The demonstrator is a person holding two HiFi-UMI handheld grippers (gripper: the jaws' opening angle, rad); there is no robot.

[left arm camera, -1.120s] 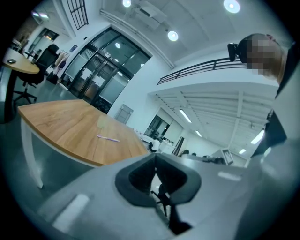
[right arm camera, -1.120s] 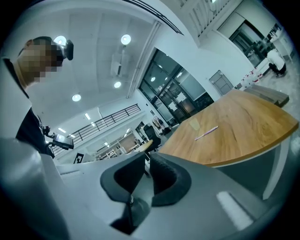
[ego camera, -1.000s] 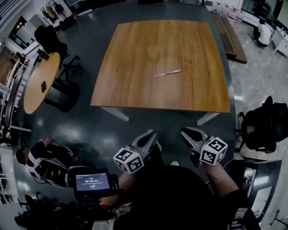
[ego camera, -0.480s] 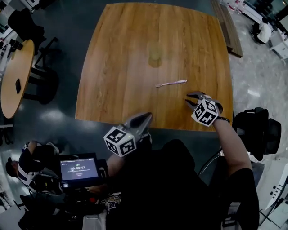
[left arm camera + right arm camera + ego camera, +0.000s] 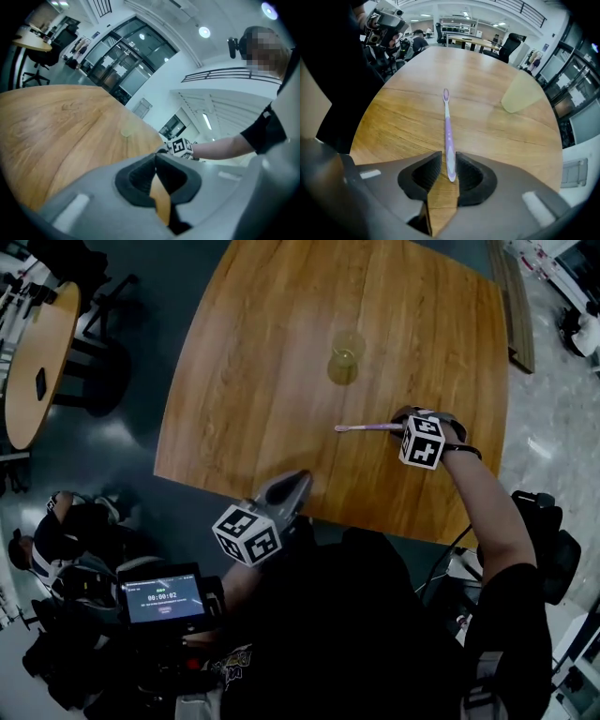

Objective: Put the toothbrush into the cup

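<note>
At the left, the left gripper [image 5: 298, 484] hangs over the near edge of the table [image 5: 244, 381], well apart from everything; its jaws are pressed together with nothing between them. Farther right and deeper on the table stands the pale, see-through cup [image 5: 344, 357], upright and empty as far as can be told. The toothbrush [image 5: 370, 427] lies flat on the wood just nearer than the cup, bristle end to the left. At its right end sits the right gripper [image 5: 449, 164], whose jaws stand narrowly apart on either side of the handle's tip, a thin line of wood showing beside the left one, so it is not clamped yet. The risk, I judge, is the grip point: caught only at its very end, the long thin brush could swing or slip out when lifted, and jaws this low may scrape the table or nudge the handle aside. The cup looks light, so a brush lowered at a slant could tip it. The head view gives the layout but its marker cube hides the jaws. The right gripper view shows the handle between them and the cup off to the right. The left gripper view confirms that this tool is empty.
</note>
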